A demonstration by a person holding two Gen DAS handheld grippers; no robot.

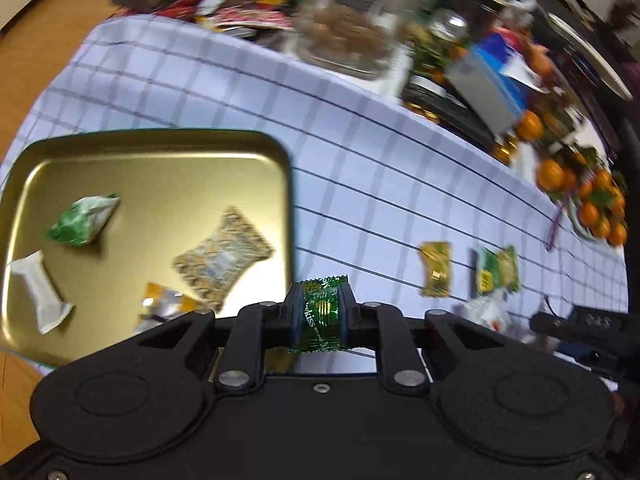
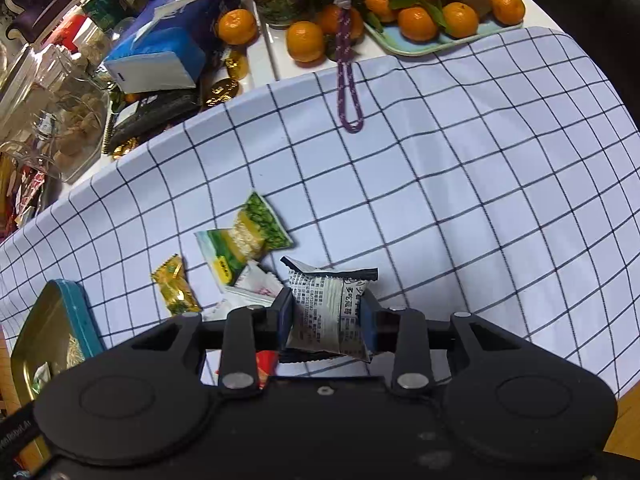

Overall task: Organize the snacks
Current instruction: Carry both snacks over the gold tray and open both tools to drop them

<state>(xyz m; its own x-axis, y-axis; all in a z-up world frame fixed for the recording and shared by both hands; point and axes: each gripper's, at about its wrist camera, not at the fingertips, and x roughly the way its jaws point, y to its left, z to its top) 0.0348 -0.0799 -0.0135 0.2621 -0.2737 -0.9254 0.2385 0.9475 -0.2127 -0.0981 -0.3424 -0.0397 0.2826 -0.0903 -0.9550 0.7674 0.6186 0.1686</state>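
Observation:
My left gripper (image 1: 320, 300) is shut on a dark green candy (image 1: 320, 312) and holds it above the checked cloth, just right of a gold tin tray (image 1: 160, 148). The tray holds several wrapped snacks, among them a green-white packet (image 1: 82, 220) and a beige packet (image 1: 224, 256). My right gripper (image 2: 326, 306) is shut on a silver-white snack packet (image 2: 328, 312). Beyond it on the cloth lie a green-yellow packet (image 2: 244, 240), a gold candy (image 2: 175, 286) and a white wrapper (image 2: 256, 290). The tray's edge (image 2: 76, 316) shows at the lower left of the right wrist view.
The checked cloth (image 2: 460, 184) covers the table. Behind it stand a glass jar (image 2: 60, 120), a blue tissue box (image 2: 164, 56), a tray of mandarins (image 2: 436, 8) and a purple cord (image 2: 346, 76). A heap of red wrappers (image 1: 248, 4) lies at the far edge.

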